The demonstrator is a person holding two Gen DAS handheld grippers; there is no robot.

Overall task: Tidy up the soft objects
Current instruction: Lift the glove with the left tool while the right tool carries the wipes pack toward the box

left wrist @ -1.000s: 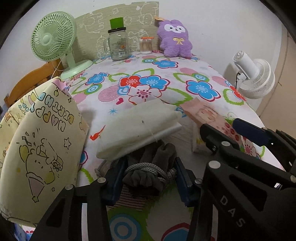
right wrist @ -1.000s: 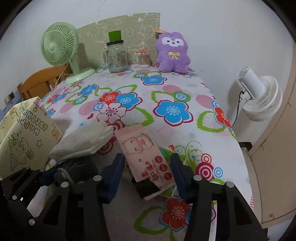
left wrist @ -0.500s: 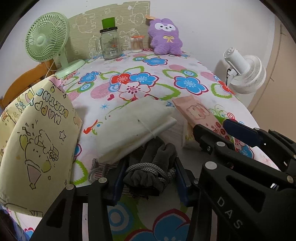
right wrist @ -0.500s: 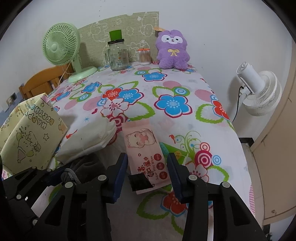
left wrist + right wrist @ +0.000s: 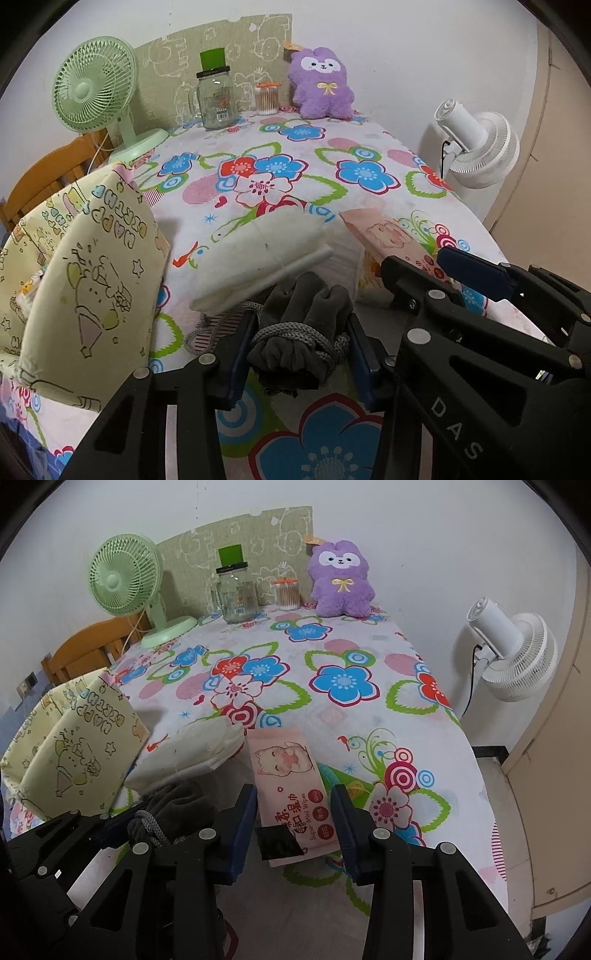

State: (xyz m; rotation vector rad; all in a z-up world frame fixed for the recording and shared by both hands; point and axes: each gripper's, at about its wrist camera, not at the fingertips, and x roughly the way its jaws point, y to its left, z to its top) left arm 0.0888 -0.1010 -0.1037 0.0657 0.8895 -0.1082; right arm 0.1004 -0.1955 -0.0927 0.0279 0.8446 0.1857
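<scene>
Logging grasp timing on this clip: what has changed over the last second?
The right gripper has just been closing around the pink wipes pack; whether its pads press yet is unclear. The left gripper closed slightly, clamped on the dark cloth bundle. White pouch and gift bag unchanged.

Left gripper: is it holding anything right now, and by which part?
Yes. The left gripper is shut on the dark grey cloth bundle, gripping it at the near end where the grey cord wraps around it.
</scene>
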